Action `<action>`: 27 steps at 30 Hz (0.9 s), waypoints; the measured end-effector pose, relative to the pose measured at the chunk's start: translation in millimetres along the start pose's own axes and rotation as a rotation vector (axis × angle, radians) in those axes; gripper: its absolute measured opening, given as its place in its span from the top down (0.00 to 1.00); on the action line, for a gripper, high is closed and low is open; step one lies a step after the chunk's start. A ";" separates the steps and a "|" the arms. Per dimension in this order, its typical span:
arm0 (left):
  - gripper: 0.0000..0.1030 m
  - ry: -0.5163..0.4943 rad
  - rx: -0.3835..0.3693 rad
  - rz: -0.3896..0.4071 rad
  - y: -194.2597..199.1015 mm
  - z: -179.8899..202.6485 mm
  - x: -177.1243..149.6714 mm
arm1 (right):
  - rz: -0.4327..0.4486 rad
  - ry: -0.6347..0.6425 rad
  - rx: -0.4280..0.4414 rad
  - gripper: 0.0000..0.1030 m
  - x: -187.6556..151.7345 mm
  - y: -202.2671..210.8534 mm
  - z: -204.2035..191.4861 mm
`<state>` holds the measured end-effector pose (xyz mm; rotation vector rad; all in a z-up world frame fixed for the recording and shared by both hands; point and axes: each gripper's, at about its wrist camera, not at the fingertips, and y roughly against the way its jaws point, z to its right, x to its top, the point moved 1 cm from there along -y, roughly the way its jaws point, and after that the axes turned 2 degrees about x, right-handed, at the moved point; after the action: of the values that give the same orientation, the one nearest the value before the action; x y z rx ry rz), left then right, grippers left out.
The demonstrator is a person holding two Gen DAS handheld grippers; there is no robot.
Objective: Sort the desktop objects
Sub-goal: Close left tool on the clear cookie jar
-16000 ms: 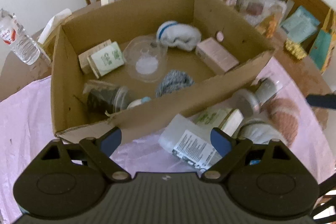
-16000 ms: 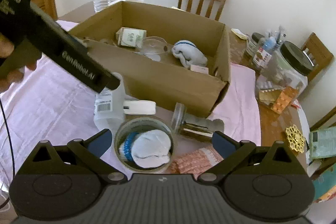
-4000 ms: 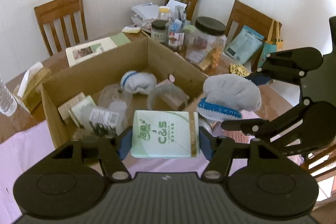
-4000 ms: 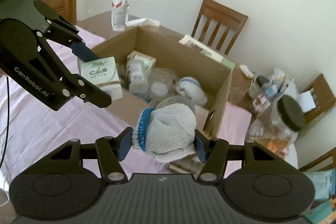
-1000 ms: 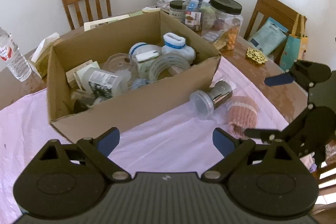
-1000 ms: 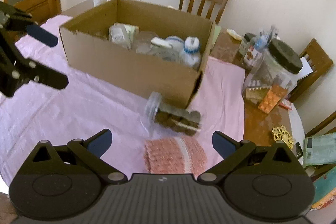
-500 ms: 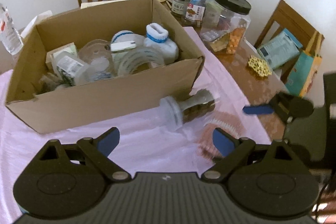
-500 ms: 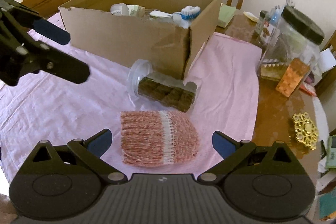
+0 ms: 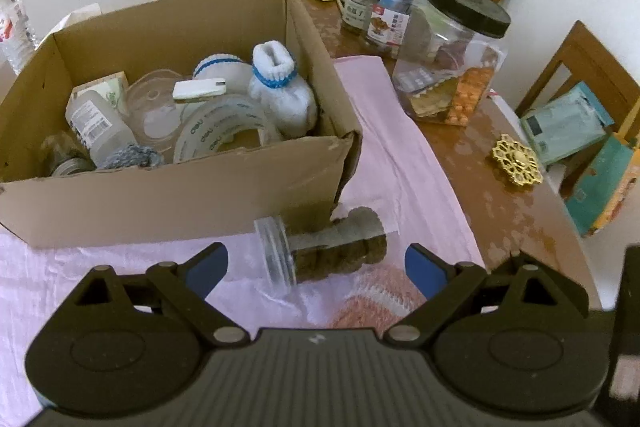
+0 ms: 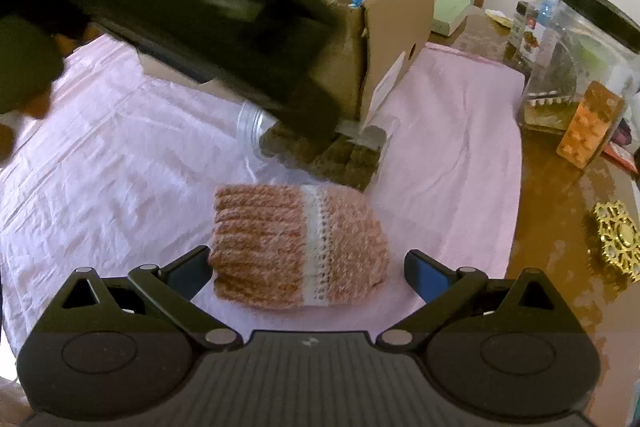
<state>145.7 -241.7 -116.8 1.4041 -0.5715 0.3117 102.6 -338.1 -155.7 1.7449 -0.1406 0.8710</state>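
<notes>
A clear jar of dark lumps (image 9: pixel 324 251) lies on its side on the pink cloth, just in front of the cardboard box (image 9: pixel 172 199). My left gripper (image 9: pixel 316 267) hovers over the jar, open, its blue pads on either side and apart from it. A pink knitted sock with a white band (image 10: pixel 298 247) lies nearer, partly seen as the pink sock (image 9: pixel 380 297) below the jar. My right gripper (image 10: pixel 306 269) is open and straddles the sock without pressing it. The left gripper's dark body (image 10: pixel 192 11) blurs across the right wrist view and hides part of the jar (image 10: pixel 320 151).
The box holds a tape roll (image 9: pixel 224 135), white socks (image 9: pixel 280 91), a plastic bottle (image 9: pixel 96 127) and other items. A big black-lidded jar (image 9: pixel 452 55), small bottles and a gold coaster (image 9: pixel 518 165) stand on the bare wooden table (image 9: pixel 500 187) to the right. Chairs ring the table.
Both grippers have come down and closer. The left one swung right over the lying jar; the right one sank until the pink sock sits between its fingers.
</notes>
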 end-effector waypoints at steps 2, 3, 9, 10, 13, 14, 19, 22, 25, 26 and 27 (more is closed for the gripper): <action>0.08 0.009 0.008 -0.001 -4.2 3.7 0.4 | 0.007 -0.005 0.011 0.00 -2.2 0.3 0.7; 0.08 0.015 0.013 -0.001 -5.8 5.0 0.4 | 0.012 -0.004 0.015 0.00 -3.3 0.9 0.0; 0.08 0.051 0.035 -0.014 -17.9 15.2 4.0 | 0.018 0.053 0.022 0.00 -8.3 1.3 -8.3; 0.08 0.047 0.046 -0.015 -20.1 17.1 4.8 | 0.020 0.058 0.024 0.00 -9.0 1.5 -8.6; 0.08 0.047 0.073 -0.012 -25.3 21.3 6.8 | 0.023 0.057 0.038 0.00 -10.2 3.4 -7.1; 0.08 0.050 0.079 -0.014 -27.0 21.4 7.6 | 0.023 0.056 0.043 0.00 -10.5 4.0 -6.3; 0.08 0.051 0.107 -0.023 -35.1 23.6 8.5 | 0.031 0.054 0.050 0.00 -12.1 5.9 -5.2; 0.08 0.053 0.112 -0.021 -39.0 23.3 8.7 | 0.032 0.060 0.046 0.00 -12.9 6.5 -6.3; 0.08 0.048 0.112 -0.015 -41.0 23.3 9.0 | 0.034 0.060 0.046 0.00 -13.7 7.6 -6.2; 0.08 0.045 0.111 -0.012 -40.5 22.9 8.7 | 0.035 0.059 0.047 0.00 -13.9 8.0 -6.0; 0.08 0.043 0.110 -0.012 -40.2 22.8 8.5 | 0.035 0.058 0.046 0.00 -13.4 7.8 -4.5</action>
<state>169.7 -271.4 -144.3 1.5024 -0.5170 0.3676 87.0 -341.4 -157.4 1.7624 -0.1133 0.9561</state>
